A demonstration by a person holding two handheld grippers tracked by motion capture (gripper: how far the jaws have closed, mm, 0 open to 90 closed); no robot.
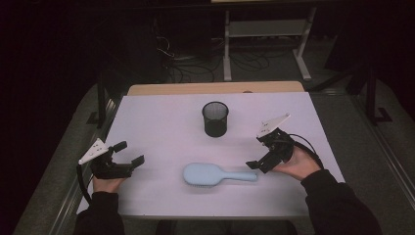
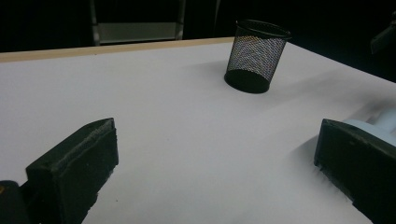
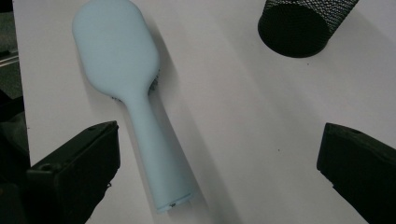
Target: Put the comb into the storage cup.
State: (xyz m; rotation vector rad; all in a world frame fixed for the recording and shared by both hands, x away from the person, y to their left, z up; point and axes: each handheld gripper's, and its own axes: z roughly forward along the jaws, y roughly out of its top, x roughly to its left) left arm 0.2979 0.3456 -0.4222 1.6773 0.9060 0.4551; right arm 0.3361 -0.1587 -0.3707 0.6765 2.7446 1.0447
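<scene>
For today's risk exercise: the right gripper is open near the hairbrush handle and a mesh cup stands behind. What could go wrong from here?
1. The hairbrush lies flat, bristles down; its smooth tapered handle may slip as the right gripper closes.
2. In the right gripper view the handle end sits near one jaw, not centred, so the brush may get pushed aside.
3. The light mesh cup stands upright and could tip if bumped.

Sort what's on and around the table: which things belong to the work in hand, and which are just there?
In play:
- light blue hairbrush, lying bristles down by the right gripper, jaws open
- left gripper, open, apart from the brush
- black mesh cup, upright, probably the destination

Just there:
- metal shelf frame behind the table
- cables on the floor
</scene>
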